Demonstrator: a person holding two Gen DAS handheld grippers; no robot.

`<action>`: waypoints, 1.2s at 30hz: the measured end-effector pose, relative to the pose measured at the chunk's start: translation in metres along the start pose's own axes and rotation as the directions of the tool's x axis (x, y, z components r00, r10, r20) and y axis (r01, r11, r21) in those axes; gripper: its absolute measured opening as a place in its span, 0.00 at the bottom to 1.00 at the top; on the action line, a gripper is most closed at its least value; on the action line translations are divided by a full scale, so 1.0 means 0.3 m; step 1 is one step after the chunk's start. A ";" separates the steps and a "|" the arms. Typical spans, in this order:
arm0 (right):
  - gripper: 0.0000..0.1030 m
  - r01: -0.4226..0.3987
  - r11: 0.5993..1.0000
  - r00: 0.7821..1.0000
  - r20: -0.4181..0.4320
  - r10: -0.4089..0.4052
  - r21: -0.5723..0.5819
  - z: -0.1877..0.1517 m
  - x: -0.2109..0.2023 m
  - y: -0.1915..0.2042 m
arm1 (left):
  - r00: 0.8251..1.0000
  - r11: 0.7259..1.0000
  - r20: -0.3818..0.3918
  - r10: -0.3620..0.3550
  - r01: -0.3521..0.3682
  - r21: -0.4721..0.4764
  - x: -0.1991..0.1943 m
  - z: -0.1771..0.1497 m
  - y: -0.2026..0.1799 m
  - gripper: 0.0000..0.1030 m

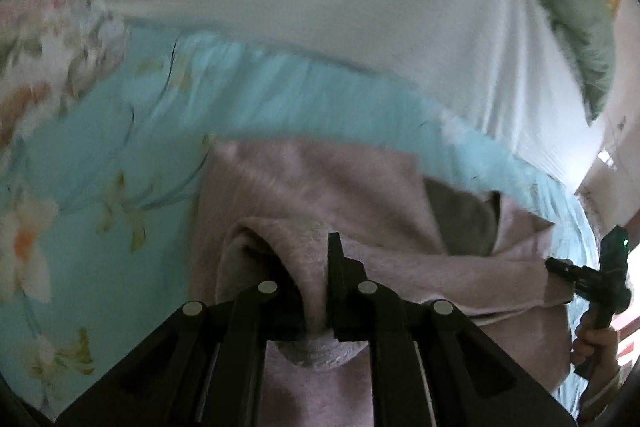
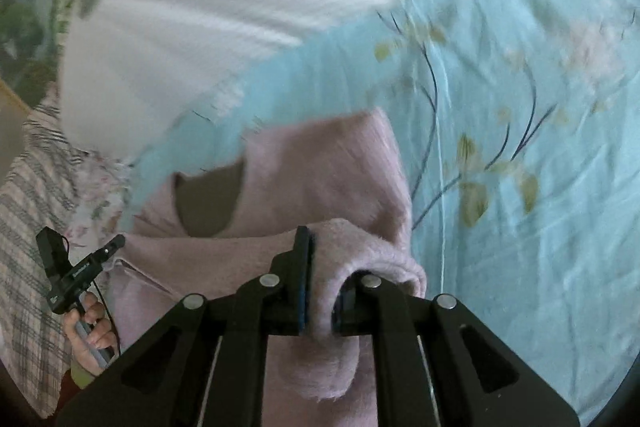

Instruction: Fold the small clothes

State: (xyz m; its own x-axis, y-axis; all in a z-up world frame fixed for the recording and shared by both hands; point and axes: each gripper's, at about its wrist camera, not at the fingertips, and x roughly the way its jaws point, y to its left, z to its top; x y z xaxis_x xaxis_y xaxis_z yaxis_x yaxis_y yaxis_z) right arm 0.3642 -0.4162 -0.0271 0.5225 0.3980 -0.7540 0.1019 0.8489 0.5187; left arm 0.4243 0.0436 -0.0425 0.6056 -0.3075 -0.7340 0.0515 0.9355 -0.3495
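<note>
carrying the pink top (image 1: 304, 187) over itself, left gripper (image 1: 310, 291) and right gripper (image 2: 324, 291) each pinching an edge, should land corners level.

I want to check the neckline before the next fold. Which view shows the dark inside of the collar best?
The right wrist view: the collar opening of the pink garment shows whole and fairly sharp, just beyond the folded edge. The left wrist view shows it too, but smaller, off to the right and more blurred.

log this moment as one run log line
left claw shut on pink garment | right claw shut on pink garment | surface: blue floral sheet
</note>
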 end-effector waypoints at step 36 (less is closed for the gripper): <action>0.48 0.102 0.989 0.983 0.160 -0.085 -0.102 -0.086 -0.210 0.100 | 0.999 0.985 0.043 -0.006 0.013 -0.171 -0.094 -0.067 0.032 0.59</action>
State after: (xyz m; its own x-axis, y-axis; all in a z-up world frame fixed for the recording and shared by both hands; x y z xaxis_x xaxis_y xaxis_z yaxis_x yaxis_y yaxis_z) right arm 0.3125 -0.4068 0.0255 0.6405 0.2634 -0.7214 0.0677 0.9163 0.3947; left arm 0.3916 0.0577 -0.0368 0.6388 -0.3053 -0.7061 -0.0768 0.8880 -0.4534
